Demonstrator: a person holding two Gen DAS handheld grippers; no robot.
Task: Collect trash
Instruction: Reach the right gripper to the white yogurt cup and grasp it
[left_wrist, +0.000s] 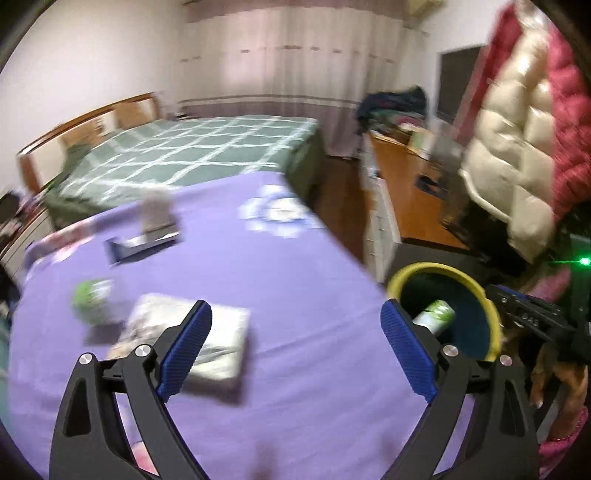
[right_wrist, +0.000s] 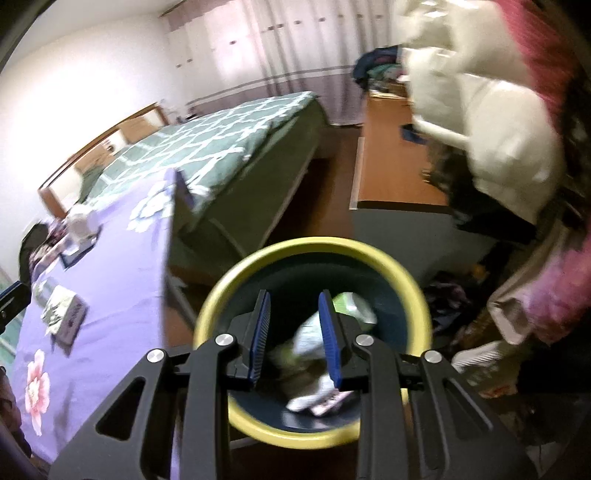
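My left gripper (left_wrist: 295, 308) is open wide over the purple tablecloth (left_wrist: 295, 240), with nothing between its blue pads. A silvery packet (left_wrist: 221, 347) lies just under its left finger, and a crumpled green wrapper (left_wrist: 90, 295) sits further left. The yellow-rimmed bin (left_wrist: 410, 271) stands off the table's right edge with a green and white wrapper (left_wrist: 436, 314) inside. My right gripper (right_wrist: 294, 295) hangs over the bin (right_wrist: 314, 247), its jaws a narrow gap apart. The wrappers (right_wrist: 310, 332) seen through that gap lie in the bin.
A dark blue tissue box (left_wrist: 144, 242) stands further back on the table. A green checked bed (left_wrist: 207, 147) lies behind, and a wooden desk (left_wrist: 406, 184) is at the right. A person in a cream and pink jacket (left_wrist: 517, 129) stands beside the bin.
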